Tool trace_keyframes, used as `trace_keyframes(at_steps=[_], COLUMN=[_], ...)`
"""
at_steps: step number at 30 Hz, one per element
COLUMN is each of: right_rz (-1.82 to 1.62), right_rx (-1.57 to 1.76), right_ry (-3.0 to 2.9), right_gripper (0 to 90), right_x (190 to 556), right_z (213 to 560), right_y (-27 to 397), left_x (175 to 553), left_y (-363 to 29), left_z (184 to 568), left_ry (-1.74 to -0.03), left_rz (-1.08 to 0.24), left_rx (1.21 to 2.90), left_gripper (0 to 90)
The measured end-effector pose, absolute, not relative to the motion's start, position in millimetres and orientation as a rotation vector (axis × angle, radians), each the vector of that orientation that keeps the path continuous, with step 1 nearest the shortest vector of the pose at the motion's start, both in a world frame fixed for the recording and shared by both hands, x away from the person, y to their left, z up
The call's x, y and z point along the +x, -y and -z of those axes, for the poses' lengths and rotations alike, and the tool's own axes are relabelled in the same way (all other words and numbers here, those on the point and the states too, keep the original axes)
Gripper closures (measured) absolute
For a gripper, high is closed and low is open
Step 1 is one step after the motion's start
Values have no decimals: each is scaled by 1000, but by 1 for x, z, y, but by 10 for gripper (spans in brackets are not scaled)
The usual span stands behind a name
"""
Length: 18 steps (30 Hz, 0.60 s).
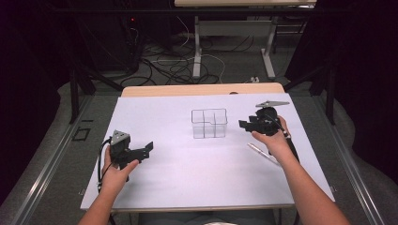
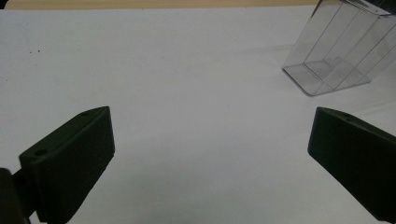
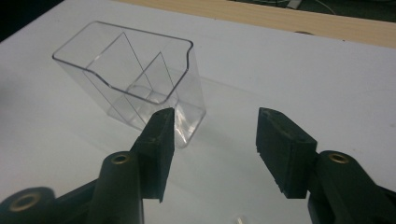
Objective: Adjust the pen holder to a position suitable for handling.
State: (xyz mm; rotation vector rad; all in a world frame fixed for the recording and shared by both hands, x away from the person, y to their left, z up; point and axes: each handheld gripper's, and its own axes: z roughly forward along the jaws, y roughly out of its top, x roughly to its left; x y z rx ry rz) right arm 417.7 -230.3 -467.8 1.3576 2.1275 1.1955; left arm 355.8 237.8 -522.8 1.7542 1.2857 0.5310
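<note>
- Two sets of jaws are mine, and both stand apart with nothing between them: the left gripper [image 1: 149, 148] gapes wide over bare white sheet, and the right gripper [image 1: 243, 125] is about half spread, empty.
- Sitting upright near the middle of the counter [image 1: 155, 187] is the clear divided container [image 1: 209, 123], with three see-through compartments that all look empty (as far as the glare lets me judge).
- My right jaws hover just to the right of that container, apart from it; in the right gripper view my left pad lines up against its near corner [image 3: 187, 130], but I cannot tell whether it touches.
- A slim silvery pen [image 1: 264, 153] lies on the sheet to the near right, partly under my right hand [image 1: 274, 140], and nothing holds it.
- My left hand [image 1: 117, 171] waits at the near left, well apart from the container, its jaws aimed towards it.
- My judgement of the step: this is a between-grips moment, the right side free and positioned between pen and container.
- What comes next, I reckon, calls for dropping the right jaws to the pen, lining them across its thin barrel and pinching squarely (a round, flat-lying thing will roll away from a skewed pinch).
- After that the pen would need tipping upright over one compartment, with the light container perhaps steadied by my left side.
</note>
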Motion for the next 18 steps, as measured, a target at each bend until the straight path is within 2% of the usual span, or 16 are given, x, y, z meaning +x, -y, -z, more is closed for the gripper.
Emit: trace_keyframes(at_steps=[4,9,18], right_rz=[-1161,-1155,-1035], right_rx=[1313,1324,1262], right_ry=[-2164,-2205,-2240], right_gripper=[437,450,370], right_x=[410,403,387], right_z=[471,473,475], right_y=[236,244,251], left_x=[356,355,355], left_y=[-238,-238,-239], left_z=[523,522,522], left_ry=[-1285,-1286,-1287], left_rz=[-531,-536,-537], left_rx=[1755,1749,1744], left_gripper=[7,7,7])
